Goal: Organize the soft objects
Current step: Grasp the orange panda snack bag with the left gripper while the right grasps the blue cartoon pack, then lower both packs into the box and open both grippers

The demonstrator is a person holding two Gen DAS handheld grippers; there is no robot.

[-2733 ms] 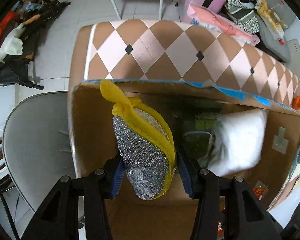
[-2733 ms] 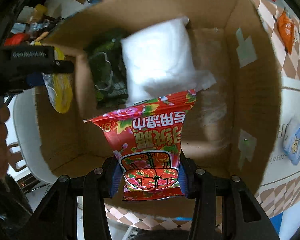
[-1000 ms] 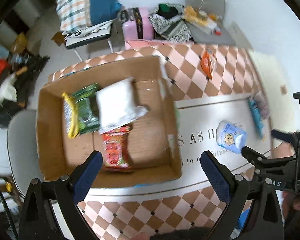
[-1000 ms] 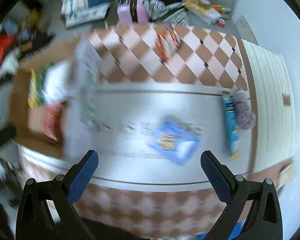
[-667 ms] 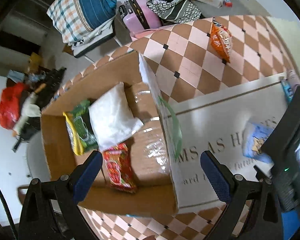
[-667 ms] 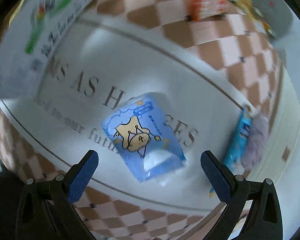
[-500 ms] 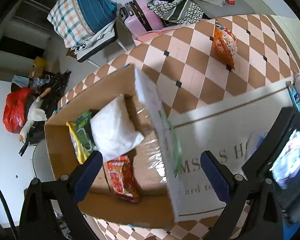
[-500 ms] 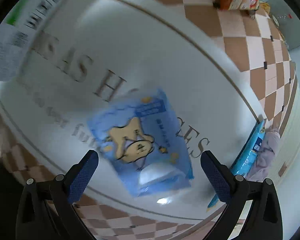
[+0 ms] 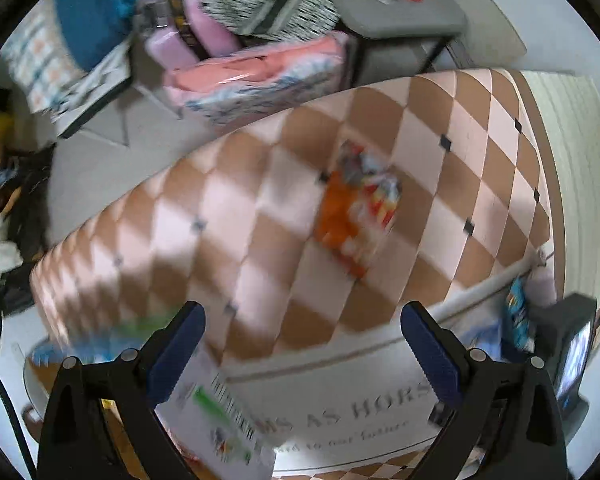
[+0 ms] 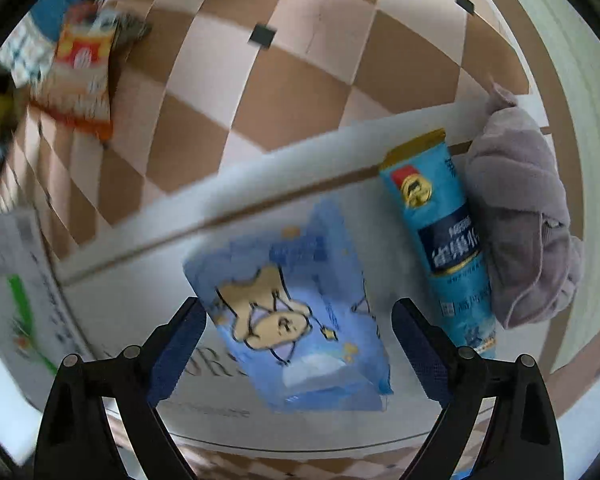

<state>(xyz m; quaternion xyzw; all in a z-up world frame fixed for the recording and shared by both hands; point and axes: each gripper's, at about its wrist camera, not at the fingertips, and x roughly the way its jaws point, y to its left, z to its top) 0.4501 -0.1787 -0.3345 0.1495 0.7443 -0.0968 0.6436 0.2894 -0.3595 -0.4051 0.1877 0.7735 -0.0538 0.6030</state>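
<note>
the right gripper pointed steeply down at a table, its blue-padded jaws wide apart and closing in. a pale blue soft pack with a cartoon bear lay flat on the white cloth straight ahead of the gripper, between its two fingers in the view, but neither pad pressed on it. just to the right of that gripper lay a long teal tube-shaped packet, and beside that, touching it, a bunched grey-lilac towel. further ahead and to the left, an orange snack bag rested on the brown and pink checked cover.

the left gripper also pointed down, its jaws standing wide apart with nothing between them. the same orange snack bag lay ahead of it, slightly right, on the checked cover. a white printed carton flap sat close under its left finger, blurred. off to its right, the other gripper's dark body showed at the edge.
</note>
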